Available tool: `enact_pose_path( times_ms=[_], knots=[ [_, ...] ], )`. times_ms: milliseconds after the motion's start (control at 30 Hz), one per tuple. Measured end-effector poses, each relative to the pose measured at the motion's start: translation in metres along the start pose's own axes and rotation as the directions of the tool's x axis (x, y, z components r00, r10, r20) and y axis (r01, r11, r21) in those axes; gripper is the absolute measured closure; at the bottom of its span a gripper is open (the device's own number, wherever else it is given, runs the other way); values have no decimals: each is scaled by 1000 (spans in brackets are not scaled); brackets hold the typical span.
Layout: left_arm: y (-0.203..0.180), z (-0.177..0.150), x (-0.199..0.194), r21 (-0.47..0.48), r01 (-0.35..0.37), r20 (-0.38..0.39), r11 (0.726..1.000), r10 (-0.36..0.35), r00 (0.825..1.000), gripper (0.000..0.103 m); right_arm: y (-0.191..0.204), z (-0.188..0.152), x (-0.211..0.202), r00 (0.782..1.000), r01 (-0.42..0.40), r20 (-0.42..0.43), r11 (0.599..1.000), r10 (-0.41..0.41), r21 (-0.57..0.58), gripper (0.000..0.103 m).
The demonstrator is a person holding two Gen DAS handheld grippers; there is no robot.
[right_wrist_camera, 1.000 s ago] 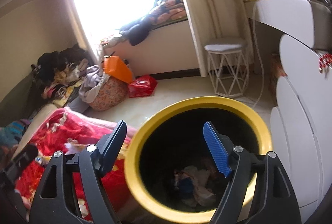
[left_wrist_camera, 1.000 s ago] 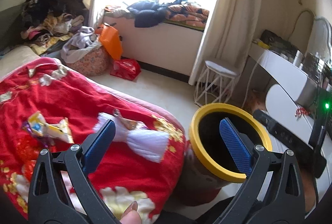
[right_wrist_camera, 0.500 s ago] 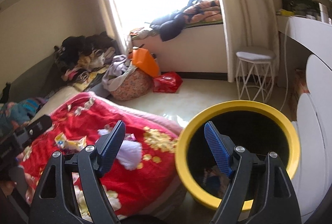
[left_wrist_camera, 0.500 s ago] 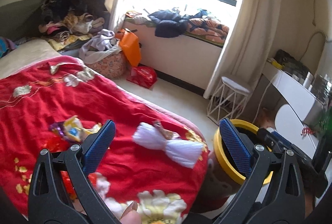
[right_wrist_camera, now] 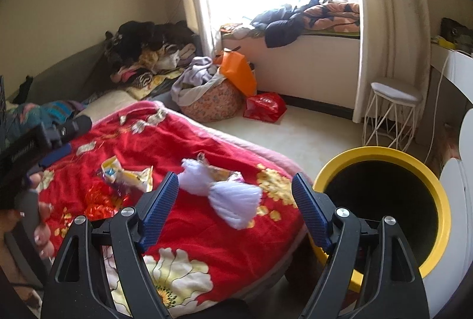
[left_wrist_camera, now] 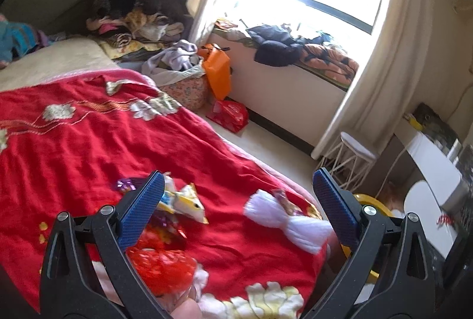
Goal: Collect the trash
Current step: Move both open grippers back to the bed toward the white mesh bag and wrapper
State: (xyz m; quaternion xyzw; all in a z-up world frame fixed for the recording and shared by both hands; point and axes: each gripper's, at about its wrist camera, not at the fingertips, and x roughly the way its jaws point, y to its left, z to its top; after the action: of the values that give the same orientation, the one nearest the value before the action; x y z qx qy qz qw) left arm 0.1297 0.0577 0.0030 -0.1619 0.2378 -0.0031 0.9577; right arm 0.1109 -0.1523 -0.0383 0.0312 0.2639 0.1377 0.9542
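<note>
A white bow-shaped wrapper [left_wrist_camera: 291, 223] lies on the red blanket [left_wrist_camera: 88, 147] near the bed's right edge; it also shows in the right wrist view [right_wrist_camera: 227, 192]. A yellow snack wrapper [left_wrist_camera: 184, 202] and purple and red foil scraps lie left of it, also in the right wrist view [right_wrist_camera: 127, 175]. A yellow-rimmed black bin [right_wrist_camera: 384, 209] stands on the floor beside the bed; only its rim [left_wrist_camera: 368, 199] shows in the left wrist view. My left gripper [left_wrist_camera: 236, 208] is open and empty above the wrappers. My right gripper [right_wrist_camera: 235, 209] is open and empty over the bed's edge.
A white wire stool [right_wrist_camera: 391, 115] stands by the curtain. A red bag [right_wrist_camera: 264, 106], an orange bag [right_wrist_camera: 239, 75] and a laundry basket [right_wrist_camera: 210, 100] sit on the floor by the window bench. Clothes are piled at the back. White furniture [left_wrist_camera: 431, 189] is at the right.
Both grippers have swung left, away from the bin and over the bed. The wrappers now lie between the fingers' lines of sight. Both stay open.
</note>
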Motion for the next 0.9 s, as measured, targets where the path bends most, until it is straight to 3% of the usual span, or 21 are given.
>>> enact_pose_path(
  times_ms=[300, 667, 800, 900],
  knots=[
    [40, 4, 11, -34, -56, -16, 998, 55, 998, 11, 10, -12, 34, 997, -10, -71, 1000, 9, -16, 27],
    [36, -9, 46, 166, -95, -113, 981, 115, 987, 11, -14, -18, 94, 985, 25, -170, 999, -20, 28, 27],
    [34, -9, 64, 215, -131, -144, 968, 164, 976, 16, -24, -18, 112, 979, 17, -202, 997, -1, 75, 27],
    [41, -9, 73, 191, -139, -166, 972, 171, 971, 24, -30, -19, 122, 976, -1, -217, 993, 27, 118, 27]
  ],
)
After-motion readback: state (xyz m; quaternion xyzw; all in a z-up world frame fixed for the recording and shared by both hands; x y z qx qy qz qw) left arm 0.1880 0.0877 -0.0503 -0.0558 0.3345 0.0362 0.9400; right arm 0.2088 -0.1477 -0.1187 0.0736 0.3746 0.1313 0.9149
